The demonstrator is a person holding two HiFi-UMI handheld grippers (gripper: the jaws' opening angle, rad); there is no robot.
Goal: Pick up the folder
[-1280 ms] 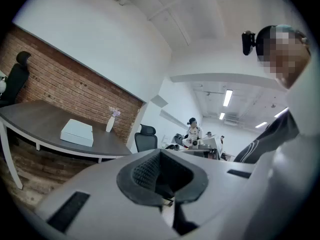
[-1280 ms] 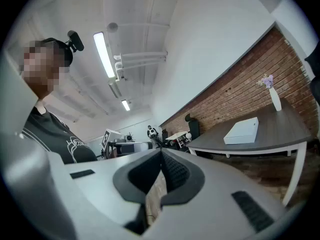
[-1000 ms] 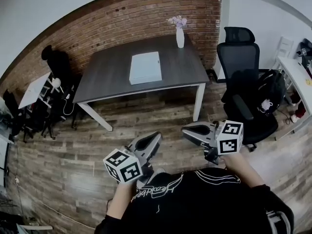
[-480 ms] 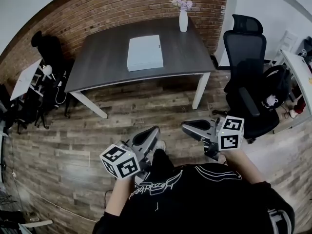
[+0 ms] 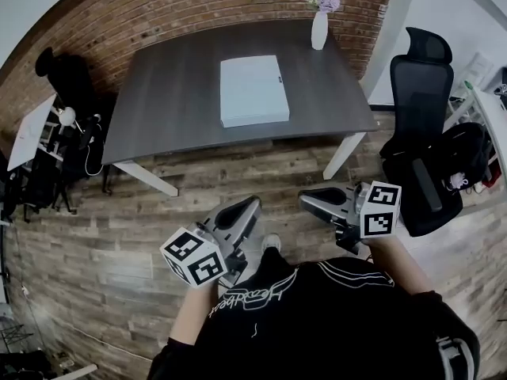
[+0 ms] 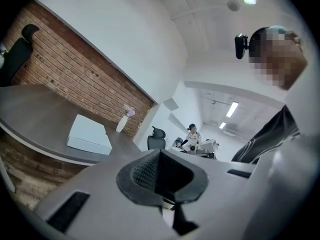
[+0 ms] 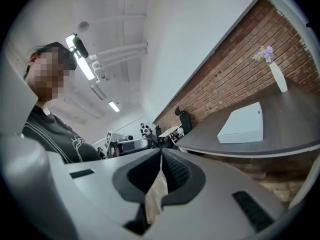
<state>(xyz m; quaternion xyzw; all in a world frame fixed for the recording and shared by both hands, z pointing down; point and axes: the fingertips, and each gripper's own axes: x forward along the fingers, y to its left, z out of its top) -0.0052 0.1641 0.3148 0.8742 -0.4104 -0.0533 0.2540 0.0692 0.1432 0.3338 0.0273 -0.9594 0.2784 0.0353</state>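
Both left gripper point(image 5: 247, 210) and right gripper point(image 5: 310, 203) jaws together; folder point(image 5: 253, 90) on table point(image 5: 166, 93), vase point(image 5: 319, 30) behind, chair point(image 5: 424, 62) aside.

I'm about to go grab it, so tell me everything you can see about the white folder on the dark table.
The folder is a pale white rectangular slab, thick like a box file, smooth and apparently closed. It lies flat near the middle of the dark table, its front edge close to the table's near edge. A tiny dark mark sits by its right edge. Only the table touches it.
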